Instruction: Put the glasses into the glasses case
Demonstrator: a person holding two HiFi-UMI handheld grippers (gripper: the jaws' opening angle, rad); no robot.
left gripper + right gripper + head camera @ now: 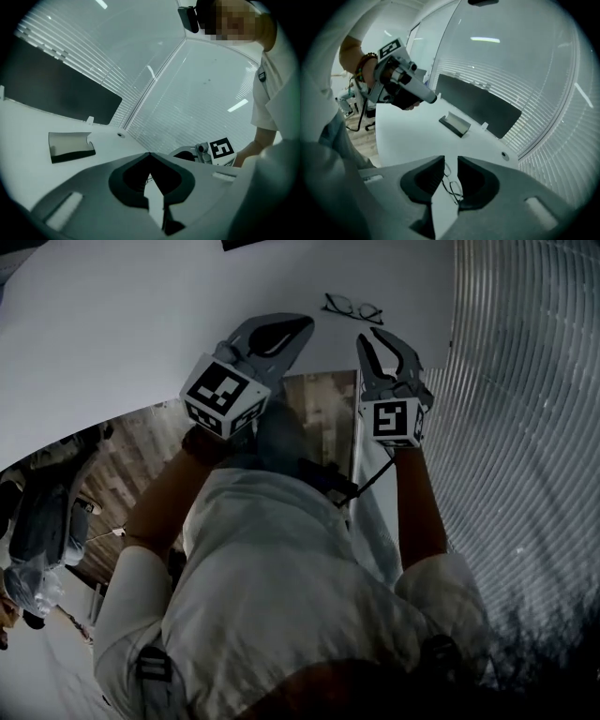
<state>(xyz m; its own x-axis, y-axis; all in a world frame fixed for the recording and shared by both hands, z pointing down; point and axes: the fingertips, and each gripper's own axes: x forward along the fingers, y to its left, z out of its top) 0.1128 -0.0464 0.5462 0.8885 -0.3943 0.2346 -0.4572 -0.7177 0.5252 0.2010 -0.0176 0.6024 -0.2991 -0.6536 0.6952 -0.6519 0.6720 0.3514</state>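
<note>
Glasses (352,307) lie on the white table (131,324) just past the right gripper (451,159), whose jaws stand slightly apart and empty. The left gripper (150,153) is closed on nothing. Light, thin-framed and fragile, they probably need a gentle pinch at the bridge.

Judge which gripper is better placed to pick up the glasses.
Right. The right gripper has its jaws apart, and in its own view the glasses show straight through the gap. The left gripper has its tips together, so it would need to open first.
</note>
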